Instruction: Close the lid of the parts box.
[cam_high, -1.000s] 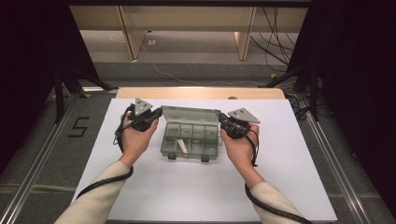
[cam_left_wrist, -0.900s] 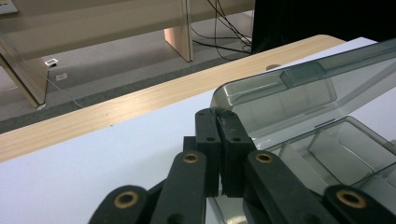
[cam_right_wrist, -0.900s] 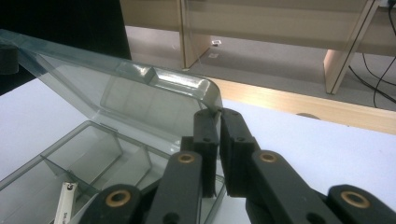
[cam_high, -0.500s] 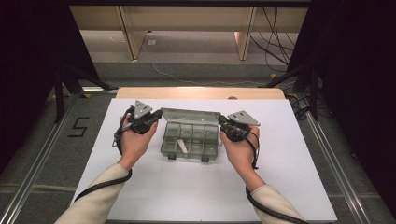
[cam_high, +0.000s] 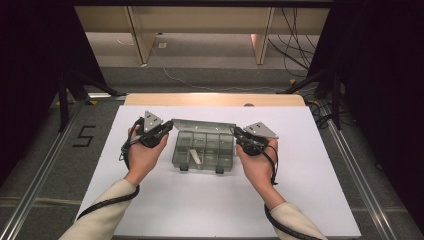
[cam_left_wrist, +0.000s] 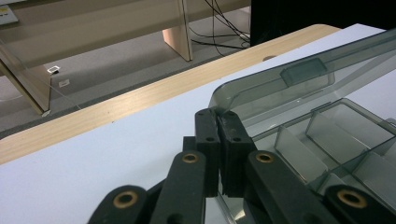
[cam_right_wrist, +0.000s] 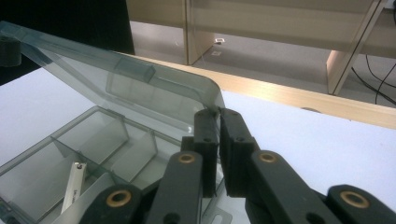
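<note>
From the high view, the clear organizer box (cam_high: 204, 151) sits mid-table, lid (cam_high: 202, 125) raised, left gripper (cam_high: 167, 126) and right gripper (cam_high: 238, 134) at its two corners to share the load. In the left gripper view, jaws pinched together on the lid corner (cam_left_wrist: 223, 100). Right gripper view: same pinch; a white stick (cam_right_wrist: 73, 186) lies in one compartment.

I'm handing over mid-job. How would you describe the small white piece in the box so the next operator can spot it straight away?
Start from the white sheet covering the table; in its middle sits a smoky see-through box with its lid raised at the far side. Look in the near-left compartment: the white stick lies there at a slant. It is the one pale, solid item among grey, see-through dividers.
</note>
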